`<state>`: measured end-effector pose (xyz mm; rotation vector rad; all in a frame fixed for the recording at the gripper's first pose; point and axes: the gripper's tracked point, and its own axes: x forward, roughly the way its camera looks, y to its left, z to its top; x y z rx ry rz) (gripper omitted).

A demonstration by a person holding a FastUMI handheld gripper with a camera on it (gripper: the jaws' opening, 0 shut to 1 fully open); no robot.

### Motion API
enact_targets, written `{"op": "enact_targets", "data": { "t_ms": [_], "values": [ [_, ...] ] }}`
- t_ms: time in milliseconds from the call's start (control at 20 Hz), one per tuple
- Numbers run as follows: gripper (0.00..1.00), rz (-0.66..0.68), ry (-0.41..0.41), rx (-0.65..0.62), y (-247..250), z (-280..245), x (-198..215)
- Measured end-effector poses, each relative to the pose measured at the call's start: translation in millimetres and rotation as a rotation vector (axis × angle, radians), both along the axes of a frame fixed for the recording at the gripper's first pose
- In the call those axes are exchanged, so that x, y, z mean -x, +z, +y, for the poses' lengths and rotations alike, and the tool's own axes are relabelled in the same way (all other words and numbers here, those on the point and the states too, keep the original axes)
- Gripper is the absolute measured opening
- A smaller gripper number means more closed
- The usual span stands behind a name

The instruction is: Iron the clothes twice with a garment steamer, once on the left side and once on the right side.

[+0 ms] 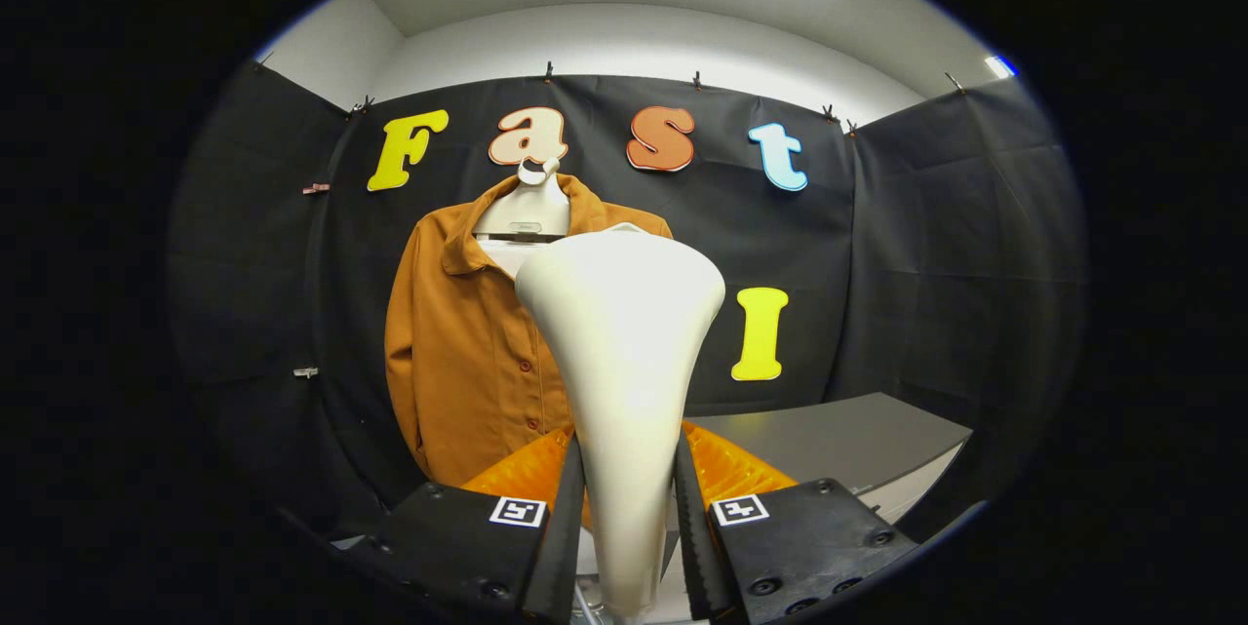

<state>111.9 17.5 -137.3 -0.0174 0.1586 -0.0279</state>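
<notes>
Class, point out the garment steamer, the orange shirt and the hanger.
garment steamer (624, 332): gripper view, its broad head.
orange shirt (458, 362): gripper view, front panel beside the buttons.
hanger (525, 211): gripper view, its neck piece.

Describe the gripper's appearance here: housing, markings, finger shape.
The gripper has two blocky black housings with screw heads, each bearing a square black-and-white fiducial marker near its inner top corner. Its two long, narrow fingers have ridged inner faces. No cables visible.

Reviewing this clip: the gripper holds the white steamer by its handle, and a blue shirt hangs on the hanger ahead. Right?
Not quite: the shirt is orange-brown, not blue, as the gripper view shows. The gripper does hold the white steamer by its handle, with the shirt on the hanger ahead.
</notes>
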Motion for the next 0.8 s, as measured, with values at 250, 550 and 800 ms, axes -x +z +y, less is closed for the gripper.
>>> {"op": "enact_targets", "data": {
  "t_ms": [250,550,800],
  "values": [
    [0.47,0.005,-0.003,-0.001,-1.4,-0.6,-1.1],
    [0.47,0.01,-0.009,0.0,-2.3,-2.0,-1.6],
    [0.47,0.007,-0.01,0.001,-2.0,-2.5,-1.8]
  ]
}}
